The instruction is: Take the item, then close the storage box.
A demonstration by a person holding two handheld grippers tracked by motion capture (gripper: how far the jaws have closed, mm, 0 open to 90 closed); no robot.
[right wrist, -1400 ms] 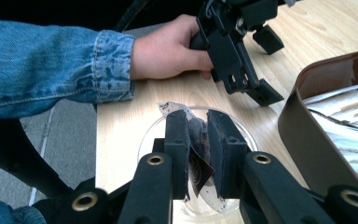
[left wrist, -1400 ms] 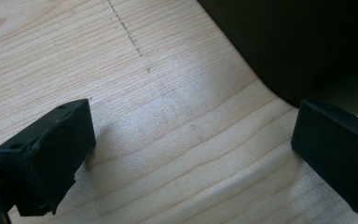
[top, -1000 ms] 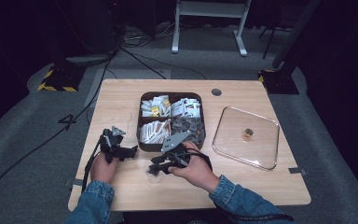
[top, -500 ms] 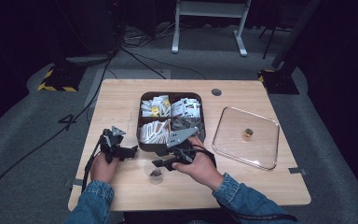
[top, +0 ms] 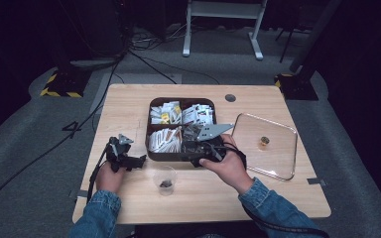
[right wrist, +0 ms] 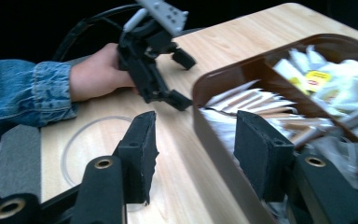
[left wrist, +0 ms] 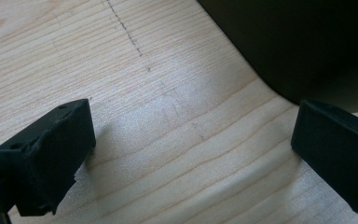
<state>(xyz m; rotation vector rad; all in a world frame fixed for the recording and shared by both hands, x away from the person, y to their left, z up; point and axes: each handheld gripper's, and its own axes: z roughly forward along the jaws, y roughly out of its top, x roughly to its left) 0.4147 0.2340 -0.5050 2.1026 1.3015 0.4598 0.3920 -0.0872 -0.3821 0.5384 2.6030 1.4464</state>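
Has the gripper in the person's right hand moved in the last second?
Yes. The right gripper has moved away from the small clear cup and up to the near edge of the brown tray.

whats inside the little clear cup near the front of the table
The clear cup holds a small dark clump at its bottom, too small to identify. Nothing covers it; the right gripper is over the brown box.

brown divided tray [top: 151,133] of packets, clear cup [top: 165,179] near

My sleeves [top: 265,203]: blue denim w/ buttoned cuffs. My grippers [right wrist: 193,154] black, chunky jaws w/ brass-ringed holes; grey tri plate [top: 212,131], black cable [top: 93,176].
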